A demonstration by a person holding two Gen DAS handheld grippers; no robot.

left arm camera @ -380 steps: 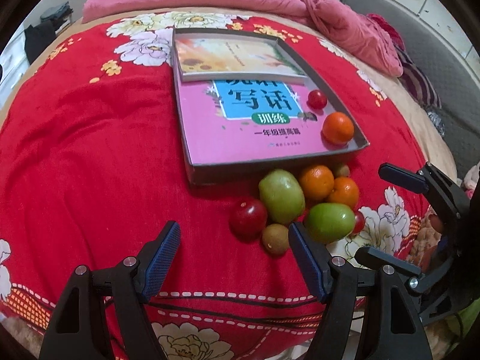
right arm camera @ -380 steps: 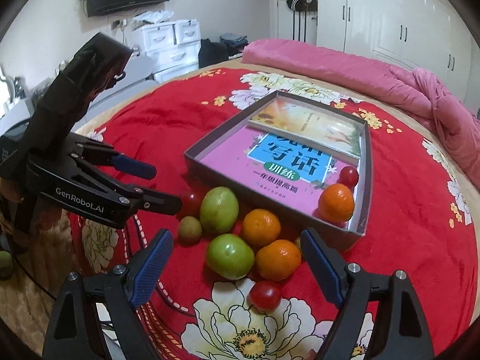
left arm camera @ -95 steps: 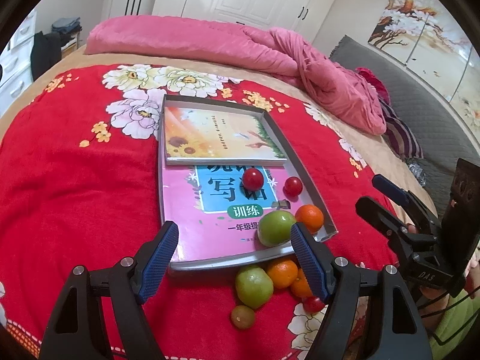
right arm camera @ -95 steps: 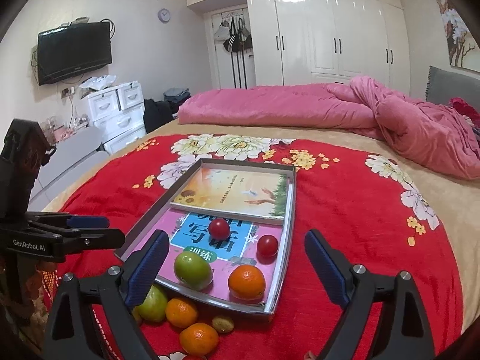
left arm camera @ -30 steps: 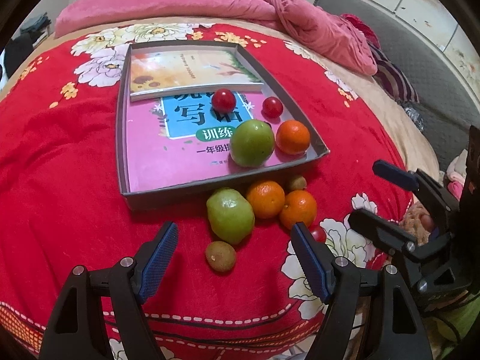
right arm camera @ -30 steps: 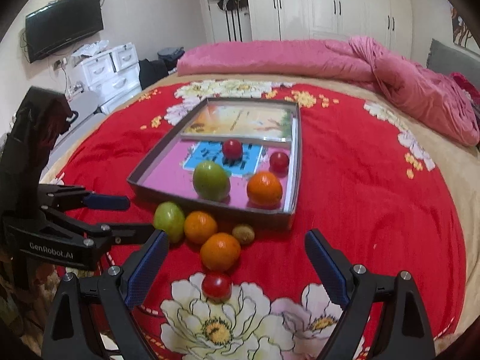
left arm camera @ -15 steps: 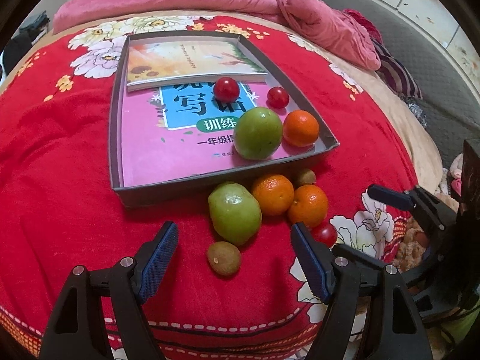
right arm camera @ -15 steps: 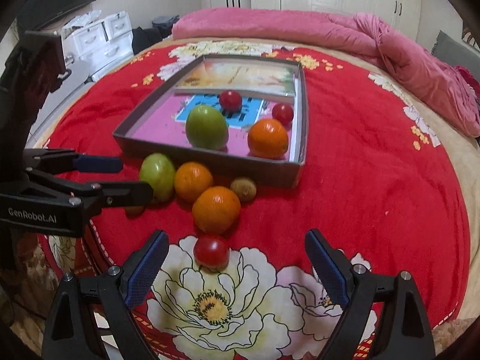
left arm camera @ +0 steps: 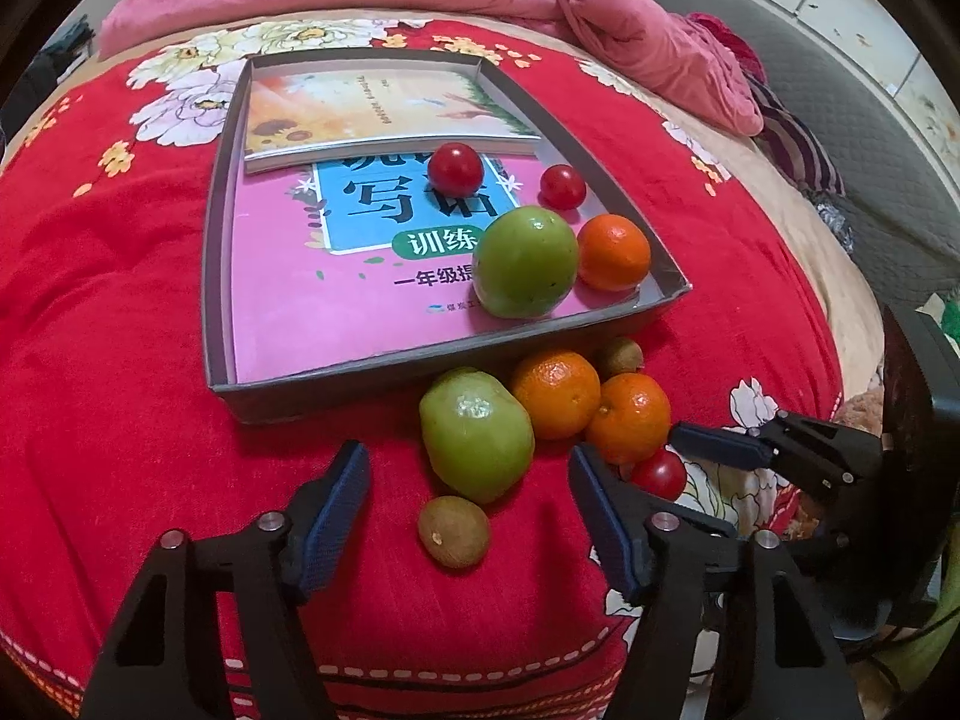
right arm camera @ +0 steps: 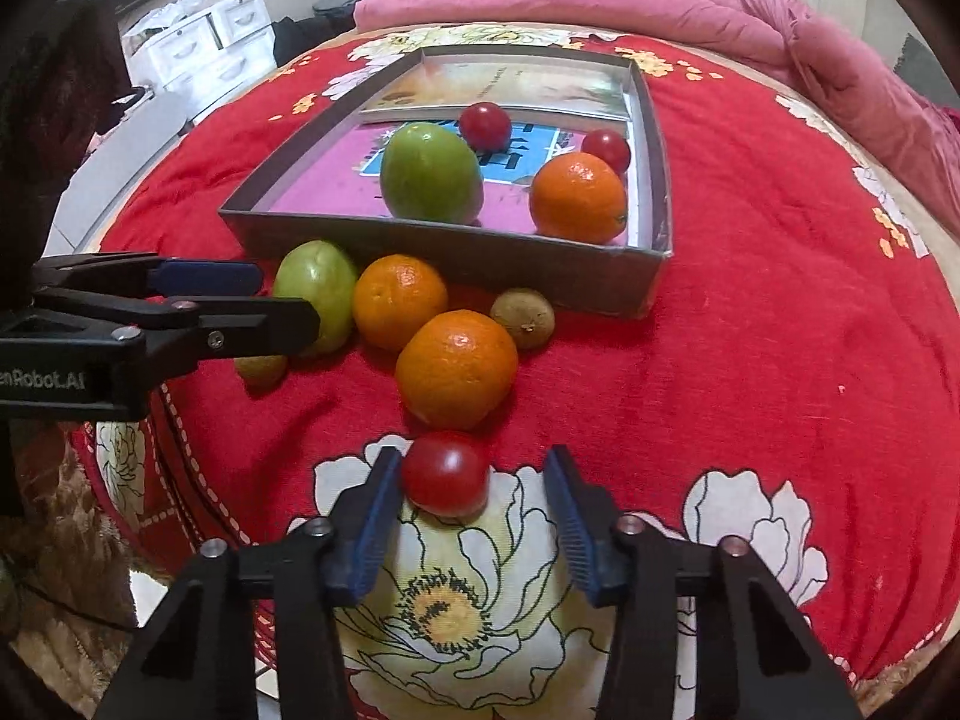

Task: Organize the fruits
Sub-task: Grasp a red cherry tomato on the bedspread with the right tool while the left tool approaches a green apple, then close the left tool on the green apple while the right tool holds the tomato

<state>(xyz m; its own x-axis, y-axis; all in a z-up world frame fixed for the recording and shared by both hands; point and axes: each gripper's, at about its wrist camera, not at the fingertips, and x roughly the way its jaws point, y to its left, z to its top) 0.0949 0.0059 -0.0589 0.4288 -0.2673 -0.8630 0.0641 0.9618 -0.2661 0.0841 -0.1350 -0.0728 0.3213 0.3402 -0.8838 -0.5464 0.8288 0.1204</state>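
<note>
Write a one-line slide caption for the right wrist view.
Open right gripper straddles a red tomato on the bedspread, other fruit and the box tray beyond.

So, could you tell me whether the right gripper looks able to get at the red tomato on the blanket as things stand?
Probably yes: the right gripper is open with the red tomato between its fingers, nearer the left finger. Nothing blocks it; the nearest orange sits just behind.

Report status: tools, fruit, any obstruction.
Right tool open, straddling red tomato on bedspread. Left tool open, empty, over kiwi. Four fruits in tray, six outside. Orange sits just beyond the tomato.
</note>
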